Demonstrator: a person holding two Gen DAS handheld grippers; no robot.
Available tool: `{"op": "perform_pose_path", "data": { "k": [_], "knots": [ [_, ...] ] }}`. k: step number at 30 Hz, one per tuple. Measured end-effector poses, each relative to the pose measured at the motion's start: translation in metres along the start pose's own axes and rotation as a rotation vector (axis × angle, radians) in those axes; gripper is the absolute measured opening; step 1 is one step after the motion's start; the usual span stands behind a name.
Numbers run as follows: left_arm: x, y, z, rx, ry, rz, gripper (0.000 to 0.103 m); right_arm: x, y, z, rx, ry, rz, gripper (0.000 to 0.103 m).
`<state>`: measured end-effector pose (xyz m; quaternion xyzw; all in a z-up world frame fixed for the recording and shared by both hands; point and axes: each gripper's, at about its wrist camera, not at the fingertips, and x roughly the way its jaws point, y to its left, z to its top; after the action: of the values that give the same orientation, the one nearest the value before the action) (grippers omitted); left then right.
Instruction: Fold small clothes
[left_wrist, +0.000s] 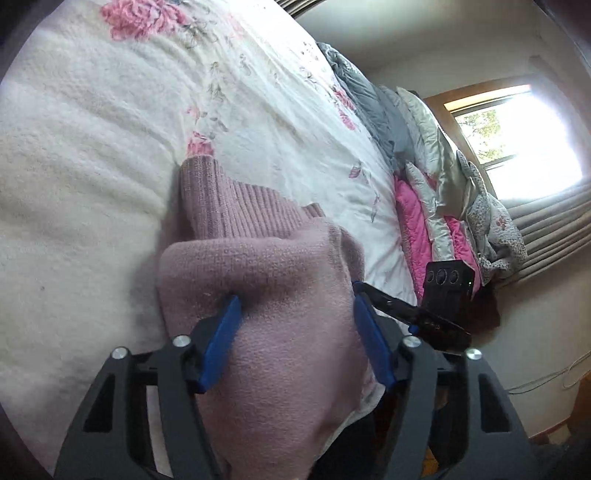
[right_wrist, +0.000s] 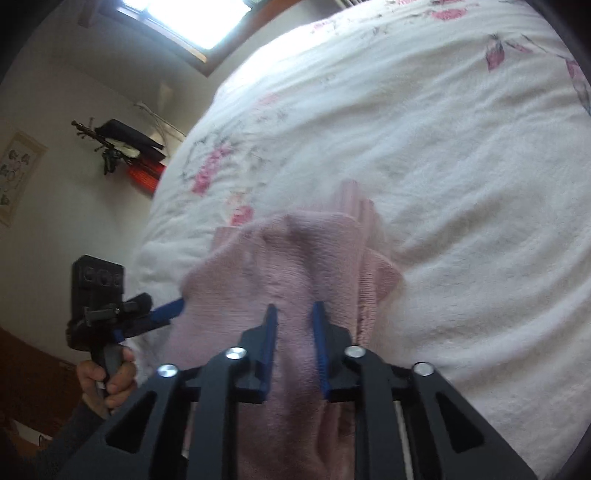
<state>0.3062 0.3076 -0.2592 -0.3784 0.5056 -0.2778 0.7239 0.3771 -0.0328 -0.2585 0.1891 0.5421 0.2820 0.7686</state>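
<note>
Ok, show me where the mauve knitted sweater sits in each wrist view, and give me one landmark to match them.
Left wrist view: the mauve knitted sweater fills the lower centre, between the left claw's blue fingers, ribbed cuff pointing up.
Right wrist view: lower centre, its fabric running between the right claw's fingers.
Shared landmark: the white floral bedspread beneath it.

Left gripper (left_wrist: 293, 301) jaws wide, right gripper (right_wrist: 295, 308) narrowed.

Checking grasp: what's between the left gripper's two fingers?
Only the pink sweater. In the left wrist view its knit fills the gap of the left gripper, whose blue fingers stand wide apart.
</note>
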Motion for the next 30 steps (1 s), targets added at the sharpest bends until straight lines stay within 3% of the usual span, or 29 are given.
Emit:
{"op": "perform_pose_path", "data": {
  "k": [2, 4, 5, 8, 10, 11, 12, 14, 16, 18, 19, 22, 24, 26, 27, 28, 30],
  "knots": [
    [-0.006, -0.001, 0.000, 0.012, 0.007, 0.029, 0.042, 0.003, -0.016, 0.003, 0.064, 0.005, 0.033, 0.000],
    [-0.021, -0.010, -0.005, 0.016, -0.019, 0.034, 0.044, -0.009, -0.009, 0.003, 0.060, -0.003, 0.066, 0.000],
    [-0.028, -0.015, -0.009, 0.034, -0.035, 0.012, 0.047, -0.018, 0.000, 0.000, 0.029, -0.015, 0.068, 0.005],
    [-0.029, -0.034, -0.031, 0.077, -0.029, -0.073, 0.047, -0.040, 0.020, -0.020, -0.032, -0.019, 0.137, 0.005],
    [-0.011, -0.035, -0.048, 0.092, 0.020, -0.027, 0.047, -0.038, 0.023, -0.035, -0.050, 0.012, 0.137, 0.005],
    [0.001, -0.030, -0.053, 0.096, 0.045, 0.038, 0.045, -0.033, 0.020, -0.040, -0.046, 0.024, 0.111, 0.005],
    [0.010, -0.024, -0.056, 0.106, 0.055, 0.086, 0.036, -0.025, 0.014, -0.044, -0.036, 0.038, 0.069, 0.001],
    [0.018, -0.011, -0.054, 0.084, 0.050, 0.136, 0.000, -0.012, -0.002, -0.048, 0.001, 0.052, 0.048, 0.000],
    [0.010, -0.010, -0.053, 0.064, 0.038, 0.131, 0.000, -0.016, -0.005, -0.050, 0.041, 0.045, 0.073, 0.000],
    [-0.003, -0.028, -0.060, 0.113, 0.021, 0.124, 0.021, -0.030, 0.007, -0.055, 0.013, 0.026, 0.084, 0.004],
    [-0.009, -0.039, -0.067, 0.147, 0.016, 0.114, 0.035, -0.038, 0.013, -0.060, 0.000, 0.019, 0.091, 0.004],
    [-0.011, -0.056, -0.092, 0.189, 0.027, 0.100, 0.036, -0.051, 0.020, -0.082, -0.029, 0.012, 0.098, 0.004],
    [0.005, -0.043, -0.101, 0.188, 0.049, 0.231, 0.037, -0.041, 0.012, -0.092, -0.009, 0.038, 0.073, 0.004],
    [0.018, -0.024, -0.103, 0.142, 0.066, 0.280, 0.011, -0.023, 0.003, -0.097, 0.005, 0.063, 0.021, 0.000],
    [0.018, -0.020, -0.103, 0.123, 0.062, 0.271, 0.009, -0.017, -0.001, -0.099, 0.013, 0.072, 0.015, 0.000],
    [0.014, -0.020, -0.104, 0.118, 0.050, 0.265, 0.009, -0.017, -0.001, -0.101, 0.020, 0.075, 0.016, 0.000],
    [0.004, -0.031, -0.109, 0.138, 0.035, 0.241, 0.022, -0.027, 0.007, -0.106, 0.003, 0.064, 0.029, 0.004]
  ]
}}
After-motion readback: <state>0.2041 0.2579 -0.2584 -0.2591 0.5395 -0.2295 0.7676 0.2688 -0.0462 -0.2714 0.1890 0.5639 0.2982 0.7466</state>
